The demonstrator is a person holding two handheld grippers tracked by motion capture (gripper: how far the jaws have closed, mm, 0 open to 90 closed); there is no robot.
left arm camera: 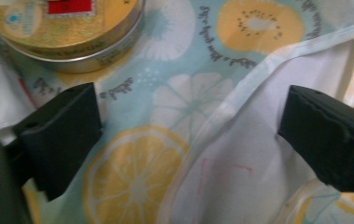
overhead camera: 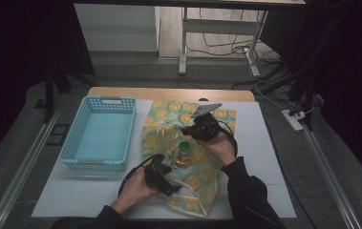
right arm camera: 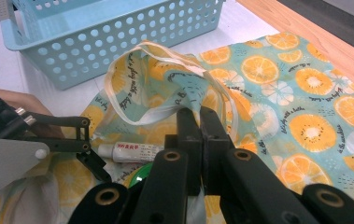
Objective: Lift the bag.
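Note:
A cloth bag [overhead camera: 202, 167] printed with orange and kiwi slices lies on the white mat. Its white-trimmed mouth [right arm camera: 132, 70] is lifted into a loop. My right gripper [right arm camera: 200, 119] is shut on the bag's cloth at that mouth, and white lining shows between the jaws lower down. A gold round tin [left arm camera: 67, 32], a green-capped bottle [overhead camera: 184, 149] and a white tube [right arm camera: 128, 152] lie at the opening. My left gripper [left arm camera: 191, 135] hovers open just over the bag's seam beside the tin, its pads clear of the cloth. In the high view my left gripper [overhead camera: 170, 163] sits at the bag's near left side.
A light blue perforated basket [overhead camera: 71, 155] stands left of the bag, with nothing visible inside it. The wooden table edge [overhead camera: 169, 93] runs along the back. White mat [overhead camera: 260, 143] lies bare to the right of the bag. A forearm in a dark sleeve [overhead camera: 245, 191] crosses the near right.

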